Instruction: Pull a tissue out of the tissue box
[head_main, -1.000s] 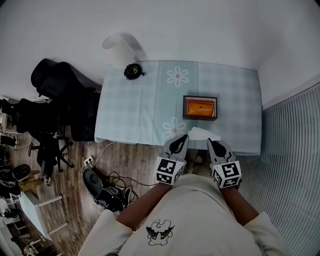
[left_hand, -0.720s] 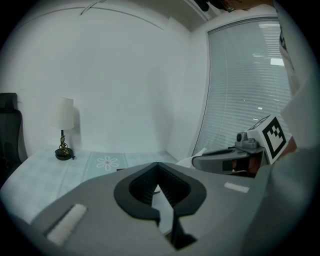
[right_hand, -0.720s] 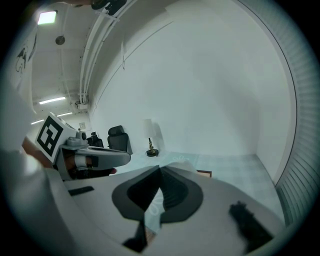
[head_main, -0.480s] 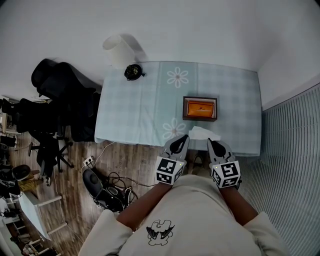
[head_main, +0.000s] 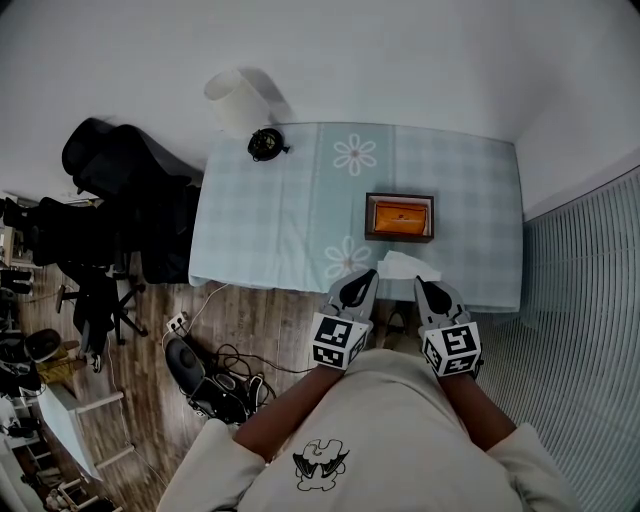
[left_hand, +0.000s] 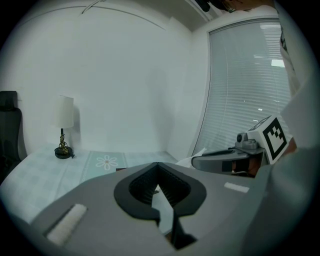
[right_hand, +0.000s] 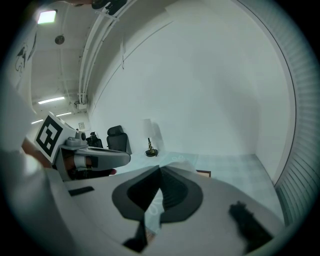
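The tissue box (head_main: 400, 216), a brown wooden case with an orange top, stands right of centre on the pale blue checked tablecloth (head_main: 290, 210). A loose white tissue (head_main: 405, 266) lies on the cloth between the box and the table's near edge. My left gripper (head_main: 366, 273) hangs at that edge just left of the tissue, and my right gripper (head_main: 424, 283) just right of it. Both are shut with nothing between the jaws, as the left gripper view (left_hand: 158, 164) and the right gripper view (right_hand: 160, 168) show. A corner of the box (right_hand: 203, 173) peeks over the right jaws.
A white-shaded lamp (head_main: 238, 100) on a black base (head_main: 266, 144) stands at the table's far left corner. Dark chairs draped with clothes (head_main: 120, 190) crowd the left side. Cables and a power strip (head_main: 215, 380) lie on the wooden floor. Slatted blinds (head_main: 580, 300) run along the right.
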